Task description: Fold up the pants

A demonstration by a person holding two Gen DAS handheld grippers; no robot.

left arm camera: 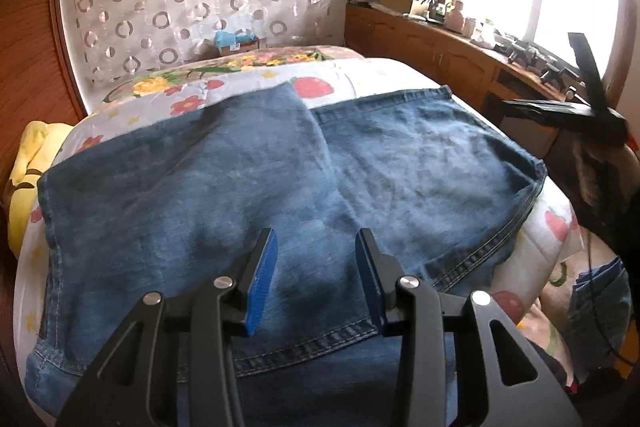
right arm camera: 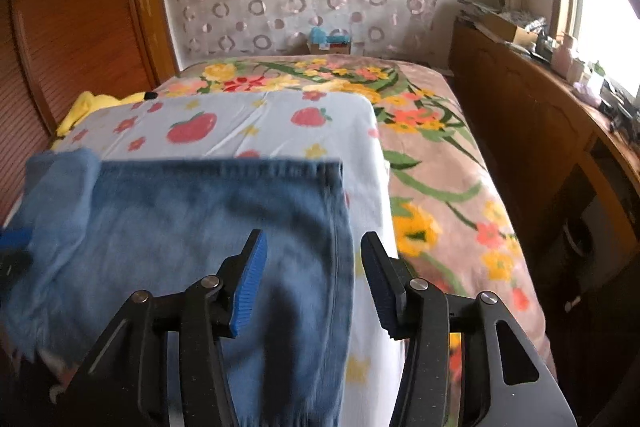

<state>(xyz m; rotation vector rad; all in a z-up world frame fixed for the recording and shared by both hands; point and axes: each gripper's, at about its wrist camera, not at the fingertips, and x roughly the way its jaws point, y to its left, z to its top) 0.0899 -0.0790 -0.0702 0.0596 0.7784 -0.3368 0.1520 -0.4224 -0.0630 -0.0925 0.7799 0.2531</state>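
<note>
Blue denim pants (left arm camera: 240,179) lie spread flat on the bed, one panel overlapping the other along a slanted edge in the middle. My left gripper (left arm camera: 316,239) hovers over their near part, open, with only cloth below its blue pads. In the right wrist view the pants (right arm camera: 180,211) show a stitched hem at the far side and a side edge running down under my right gripper (right arm camera: 314,239). That gripper is open too, and nothing is pressed between its pads. A lighter fold of denim (right arm camera: 60,195) sits at the left.
A strawberry-print quilt (right arm camera: 248,123) lies under the pants on a floral blanket (right arm camera: 440,167). A yellow cloth (left arm camera: 28,155) sits at the bed's left. A wooden counter (left arm camera: 440,43) with clutter runs along the right under a window. A wooden wardrobe (right arm camera: 80,27) stands at the left.
</note>
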